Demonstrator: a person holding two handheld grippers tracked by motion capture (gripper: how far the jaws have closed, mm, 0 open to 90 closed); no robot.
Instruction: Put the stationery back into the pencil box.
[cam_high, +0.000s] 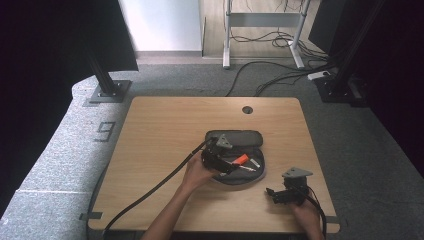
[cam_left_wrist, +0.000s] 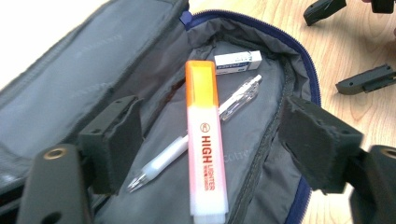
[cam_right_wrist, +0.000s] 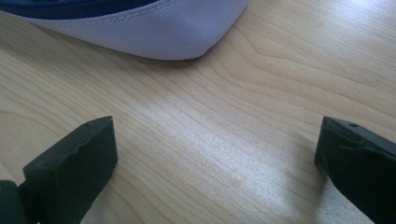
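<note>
Left gripper view: wide left claw (cam_left_wrist: 208, 149) over pouch (cam_left_wrist: 93, 84) holding highlighter (cam_left_wrist: 205, 144), pen (cam_left_wrist: 196, 135), eraser (cam_left_wrist: 238, 62).

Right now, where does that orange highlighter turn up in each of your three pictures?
High view: the orange highlighter lies inside the open grey pencil case at mid-table, just right of the left tool.
Left gripper view: it runs down the centre of the picture, cap at the top, between that tool's open jaws.
Right gripper view: not in it; that picture looks at bare wood beside the case's outer edge.
Shared landmark: the pencil case itself.
</note>
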